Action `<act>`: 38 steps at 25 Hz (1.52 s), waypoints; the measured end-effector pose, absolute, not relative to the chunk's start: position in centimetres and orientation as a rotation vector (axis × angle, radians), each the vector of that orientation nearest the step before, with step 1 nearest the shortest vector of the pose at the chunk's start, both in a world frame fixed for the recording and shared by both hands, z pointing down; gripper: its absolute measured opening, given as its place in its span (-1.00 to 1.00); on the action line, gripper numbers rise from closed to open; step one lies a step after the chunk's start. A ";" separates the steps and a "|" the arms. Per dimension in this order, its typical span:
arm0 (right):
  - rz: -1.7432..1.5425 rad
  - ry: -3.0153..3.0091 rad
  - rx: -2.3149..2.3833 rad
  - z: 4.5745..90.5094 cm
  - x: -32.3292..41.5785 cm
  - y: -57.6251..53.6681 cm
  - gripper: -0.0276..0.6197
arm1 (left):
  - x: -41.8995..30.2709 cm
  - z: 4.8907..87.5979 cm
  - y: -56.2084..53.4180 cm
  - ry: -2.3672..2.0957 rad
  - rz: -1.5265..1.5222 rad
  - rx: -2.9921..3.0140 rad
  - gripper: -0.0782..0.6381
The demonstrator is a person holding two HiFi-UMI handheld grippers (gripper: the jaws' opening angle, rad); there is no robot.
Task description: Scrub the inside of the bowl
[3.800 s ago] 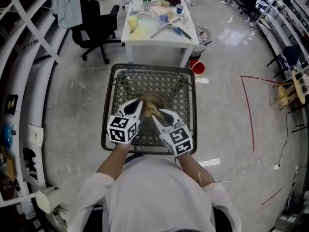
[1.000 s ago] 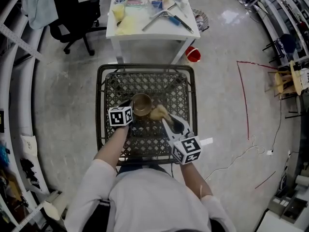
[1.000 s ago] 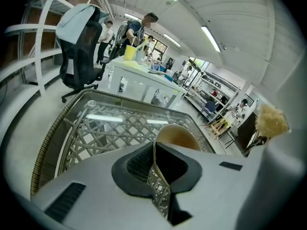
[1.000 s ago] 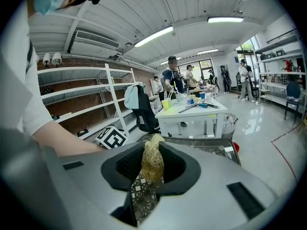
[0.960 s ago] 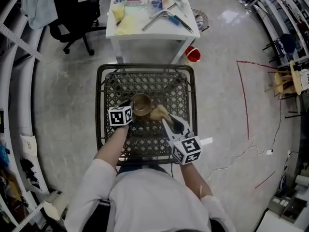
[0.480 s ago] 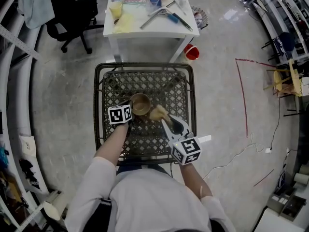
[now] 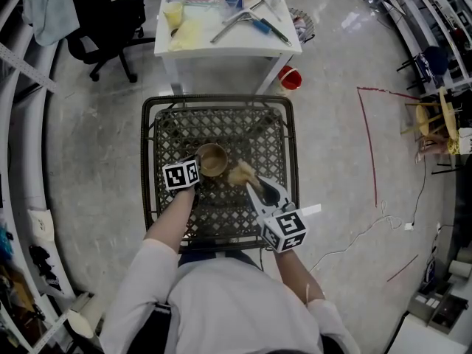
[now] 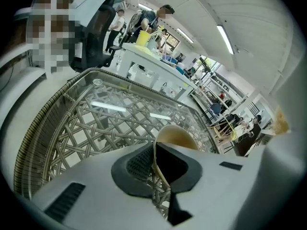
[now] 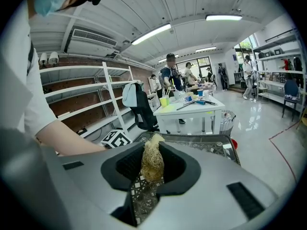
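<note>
Head view: left gripper [image 7: 198,167] fingers pinch bowl [image 7: 213,159] rim, right gripper [image 7: 249,185] fingers pinch scrubber [image 7: 240,172].

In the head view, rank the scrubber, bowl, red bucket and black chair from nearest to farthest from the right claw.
1. The scrubber, held in the right claw.
2. The bowl, just left of it.
3. The red bucket, floor, upper right.
4. The black chair, far upper left.

The round tan bowl [image 7: 213,159] faces upward, the pale fibrous scrubber [image 7: 240,172] just beside its rim.
</note>
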State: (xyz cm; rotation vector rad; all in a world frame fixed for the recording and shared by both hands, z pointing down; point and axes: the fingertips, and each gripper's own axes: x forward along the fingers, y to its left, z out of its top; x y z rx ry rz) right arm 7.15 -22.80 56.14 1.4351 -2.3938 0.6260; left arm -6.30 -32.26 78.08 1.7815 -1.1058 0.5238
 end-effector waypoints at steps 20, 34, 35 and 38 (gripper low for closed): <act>0.609 -2.419 1.428 55.6 6.0 -23.2 -0.61 | -6.5 76.7 -32.5 -1.062 0.488 1.860 -0.65; 0.541 -2.466 1.430 53.5 6.1 -22.4 -0.61 | -8.4 72.1 -32.6 -1.151 0.428 1.963 -0.65; 0.535 -2.473 1.429 53.3 5.9 -22.3 -0.61 | -8.5 71.6 -32.5 -1.152 0.421 1.977 -0.65; 0.522 -2.493 1.430 52.8 5.6 -22.1 -0.61 | -8.6 69.9 -32.1 -1.159 0.392 2.018 -0.65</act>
